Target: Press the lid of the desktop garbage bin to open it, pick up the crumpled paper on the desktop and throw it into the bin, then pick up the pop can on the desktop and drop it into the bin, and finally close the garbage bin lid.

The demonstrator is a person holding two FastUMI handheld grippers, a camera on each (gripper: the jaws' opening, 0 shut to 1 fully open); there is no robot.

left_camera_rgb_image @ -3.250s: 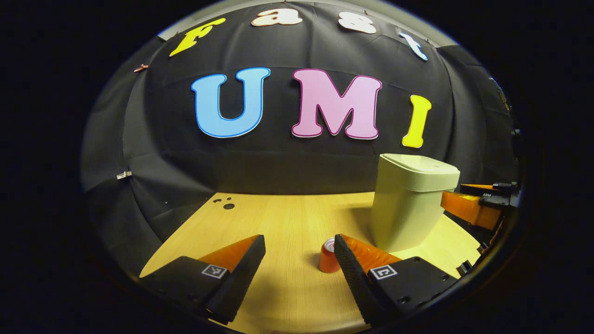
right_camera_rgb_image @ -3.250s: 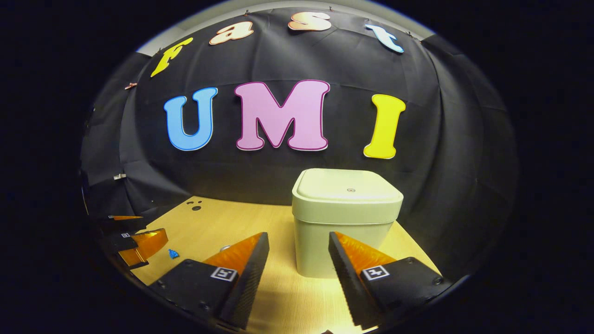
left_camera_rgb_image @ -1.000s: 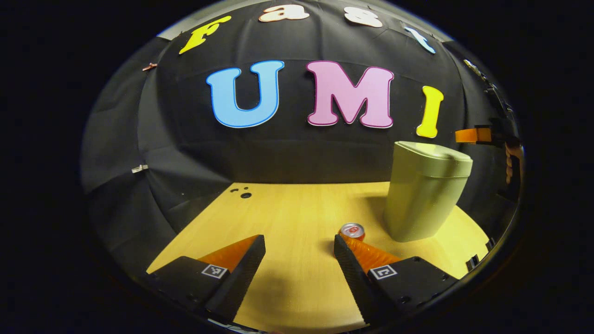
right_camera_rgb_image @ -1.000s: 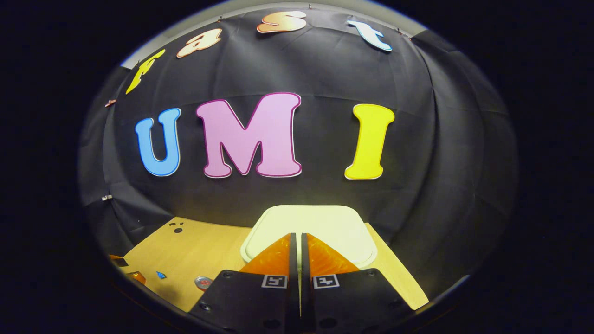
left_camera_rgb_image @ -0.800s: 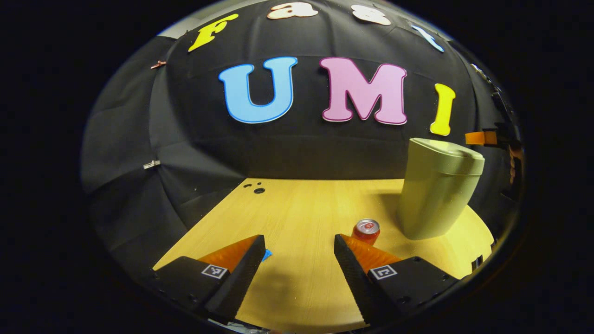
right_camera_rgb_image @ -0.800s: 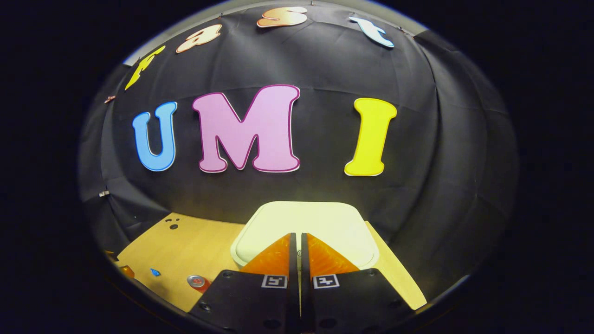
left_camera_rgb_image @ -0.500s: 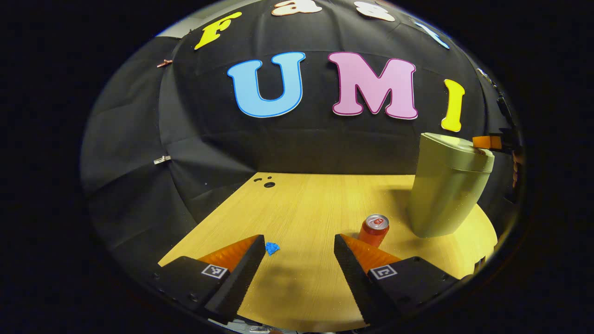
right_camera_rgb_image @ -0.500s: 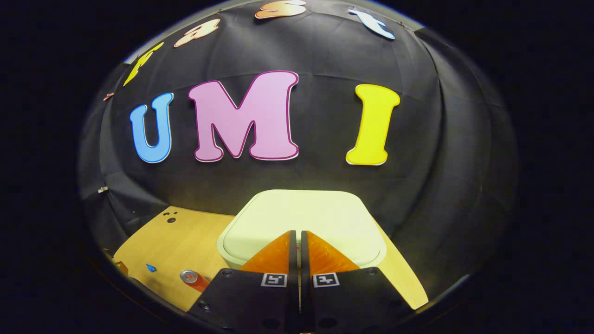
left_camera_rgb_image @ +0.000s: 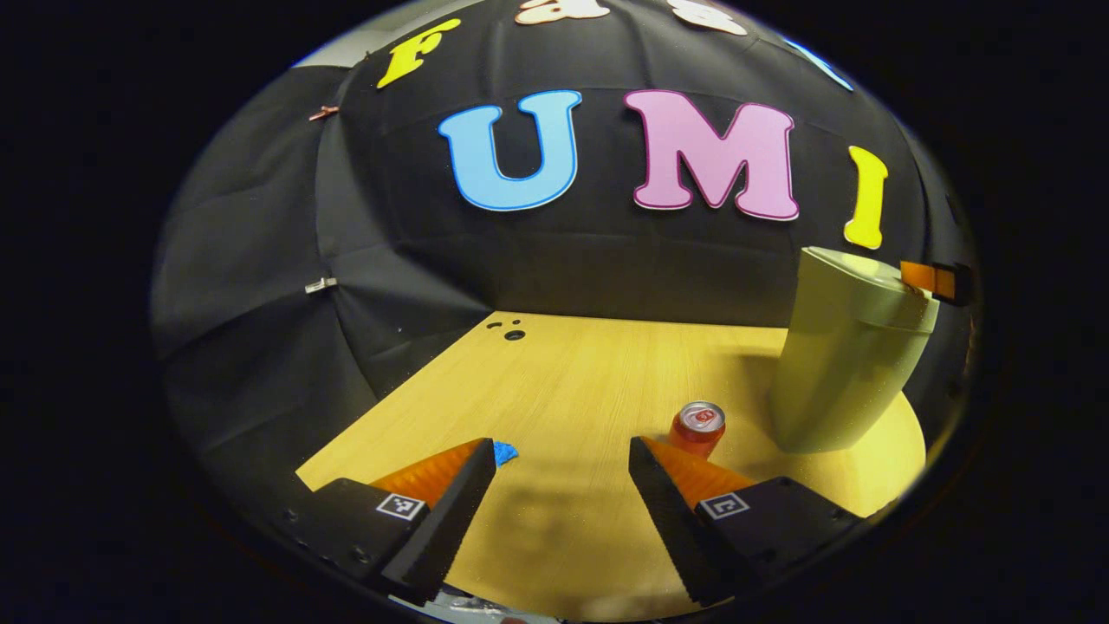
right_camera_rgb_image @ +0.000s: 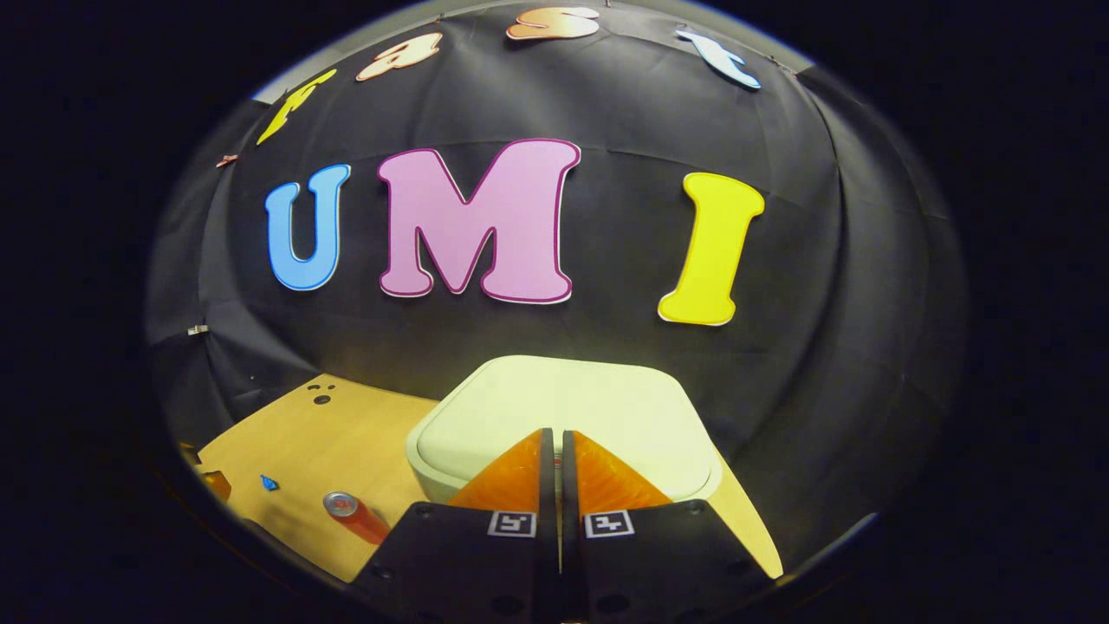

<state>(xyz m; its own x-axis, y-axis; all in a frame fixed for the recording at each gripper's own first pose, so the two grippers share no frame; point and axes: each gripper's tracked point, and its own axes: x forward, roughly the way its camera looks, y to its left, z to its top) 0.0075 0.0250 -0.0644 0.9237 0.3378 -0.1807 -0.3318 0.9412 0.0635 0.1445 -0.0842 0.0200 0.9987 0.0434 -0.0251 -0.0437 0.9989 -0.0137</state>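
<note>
Now: bin lid being touched by closed right gripper, left gripper being held open over the table

Presently, in the right gripper view, the right gripper [right_camera_rgb_image: 554,438] is being held with its two fingers drawn together, only a thin slit being left between them. Nothing is being clamped between them. The tips are being laid against the near part of the pale lid [right_camera_rgb_image: 598,407] of the bin; whether the lid is being pushed down cannot be told. The lid is being seen flat and shut on the bin. To the left of the bin, low in that view, the can [right_camera_rgb_image: 351,513] is being seen lying tilted by the lens on the wooden table [right_camera_rgb_image: 295,446], and further left the small blue scrap of crumpled paper [right_camera_rgb_image: 269,483] is being seen on the tabletop, apart from the can.

In the left gripper view, the left gripper [left_camera_rgb_image: 561,455] is being held with its fingers wide apart above the table [left_camera_rgb_image: 572,373], nothing being gripped. The paper [left_camera_rgb_image: 504,451] is being seen just beside the tip of the left-hand finger, on the tabletop. The can [left_camera_rgb_image: 698,426] is being seen upright just beyond the tip of the right-hand finger, its top facing up. The bin [left_camera_rgb_image: 845,355] is being seen near the can, toward the right edge, standing on the table. At the bin's top edge, the fingers of the right gripper [left_camera_rgb_image: 929,278] are being seen meeting the lid [left_camera_rgb_image: 866,267].
</note>
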